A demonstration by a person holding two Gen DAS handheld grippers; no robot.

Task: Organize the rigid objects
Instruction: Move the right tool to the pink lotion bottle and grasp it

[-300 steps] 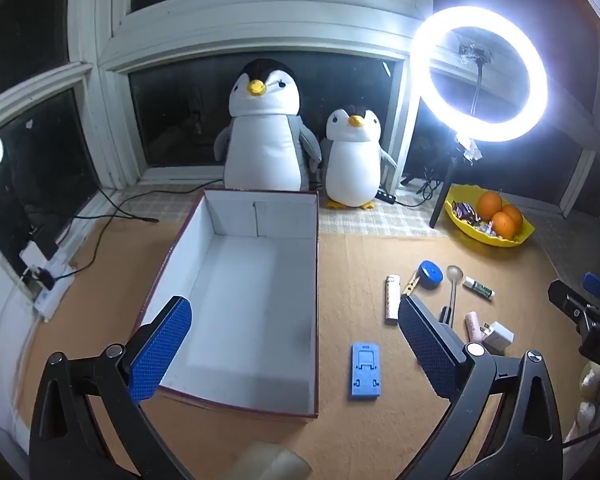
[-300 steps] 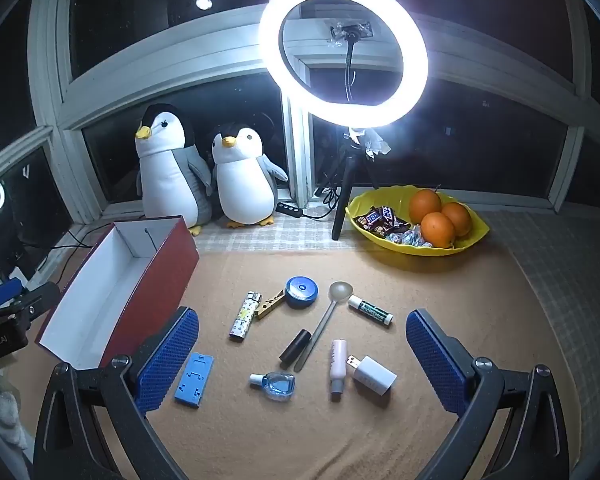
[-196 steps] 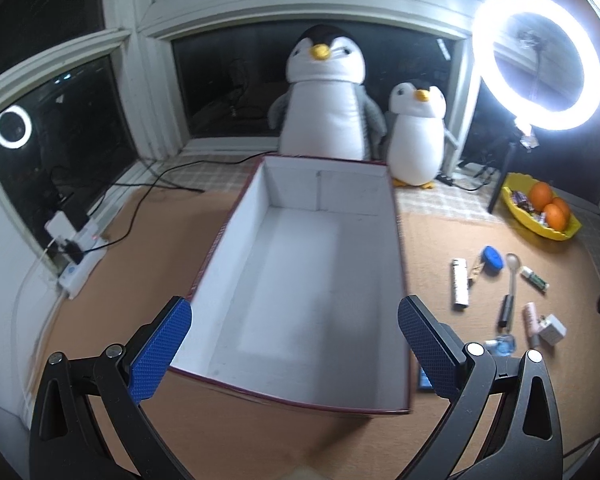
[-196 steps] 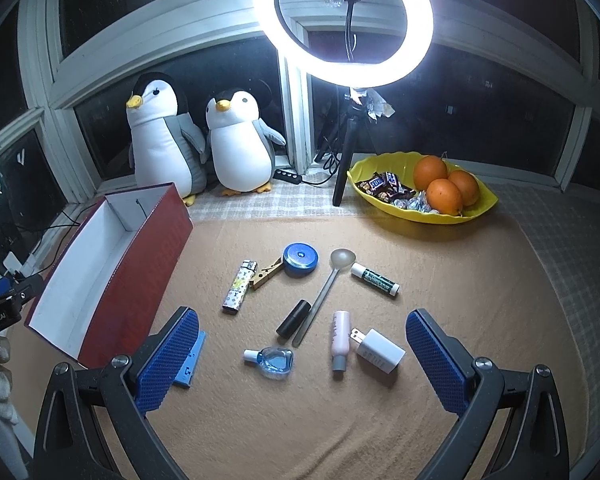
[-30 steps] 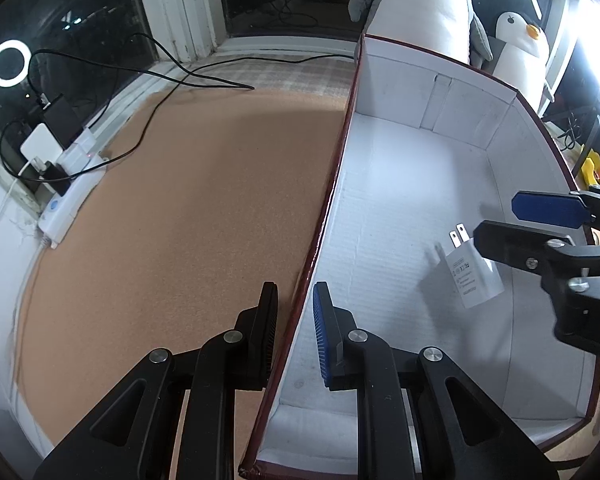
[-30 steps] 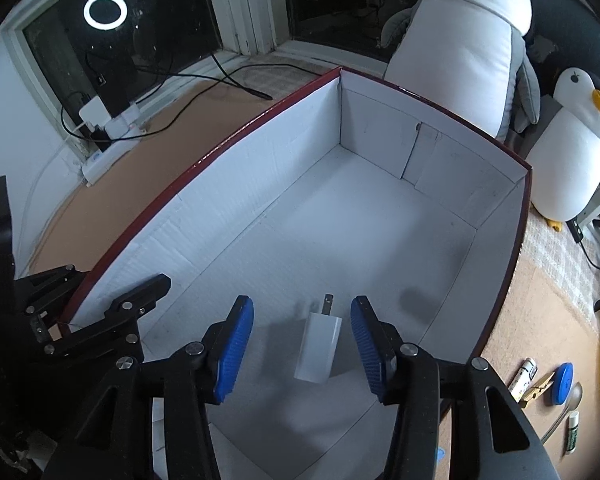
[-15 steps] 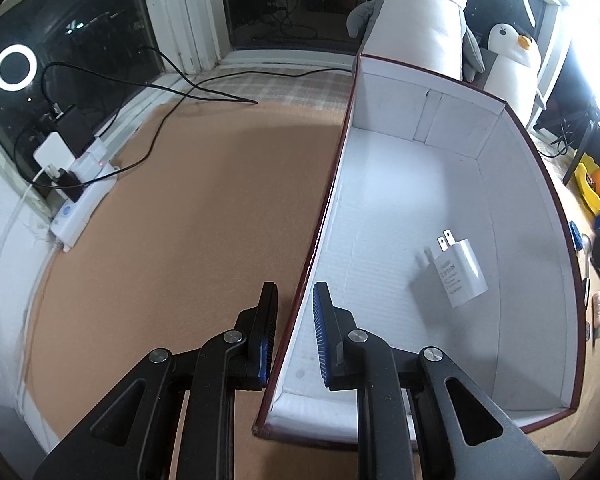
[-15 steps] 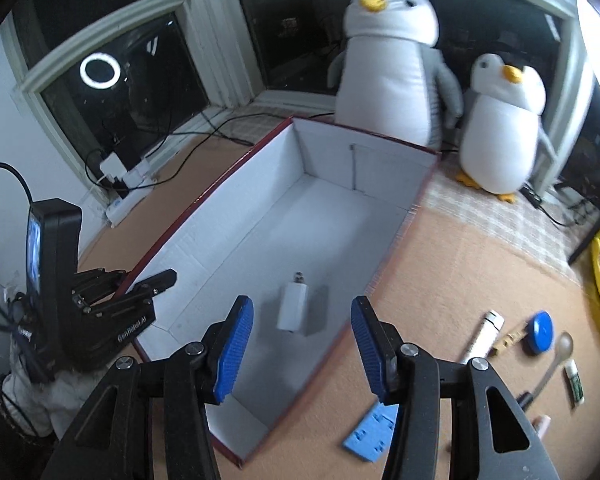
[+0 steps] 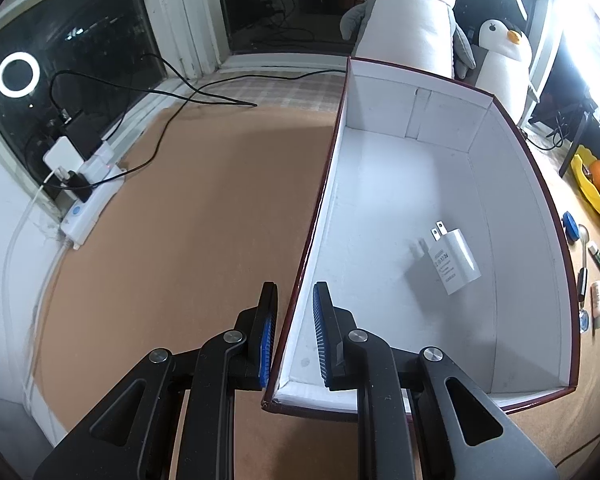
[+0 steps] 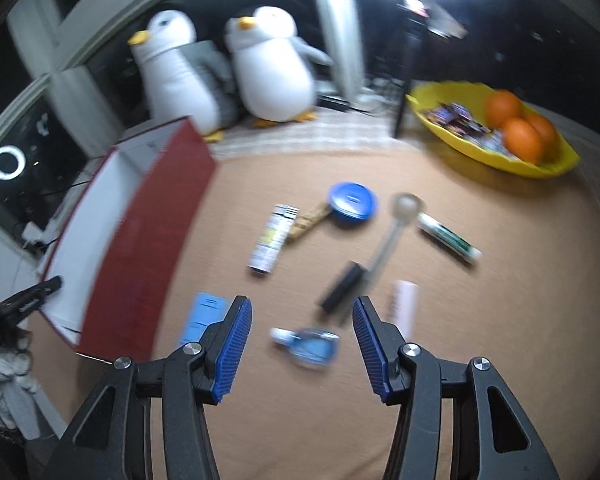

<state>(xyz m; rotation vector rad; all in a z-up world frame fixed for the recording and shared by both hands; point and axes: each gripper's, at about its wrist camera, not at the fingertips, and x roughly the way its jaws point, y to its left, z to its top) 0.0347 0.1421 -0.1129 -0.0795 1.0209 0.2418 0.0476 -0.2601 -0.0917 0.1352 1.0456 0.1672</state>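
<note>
My left gripper (image 9: pixel 294 332) is shut on the left wall of the red box (image 9: pixel 320 208), one finger inside, one outside. A white charger plug (image 9: pixel 454 256) lies on the box's white floor. My right gripper (image 10: pixel 302 344) is open and empty above the tan mat, over a small blue glass bottle (image 10: pixel 308 345). Ahead of it lie a black tube (image 10: pixel 342 286), a pink tube (image 10: pixel 403 306), a spoon (image 10: pixel 396 224), a white-green stick (image 10: pixel 448 237), a lighter (image 10: pixel 274 237), a blue round case (image 10: pixel 353 199) and a blue flat stand (image 10: pixel 202 318). The box also shows at the left of the right wrist view (image 10: pixel 148 236).
Two plush penguins (image 10: pixel 236 68) stand at the back by the window. A yellow bowl (image 10: pixel 556 164) with oranges and sweets sits at the back right beside the ring light's stand (image 10: pixel 404 80). A power strip (image 9: pixel 88 204) and cables lie left of the box.
My right gripper has swung away from the box to above the loose items on the mat, still open. My left gripper keeps its hold on the box wall.
</note>
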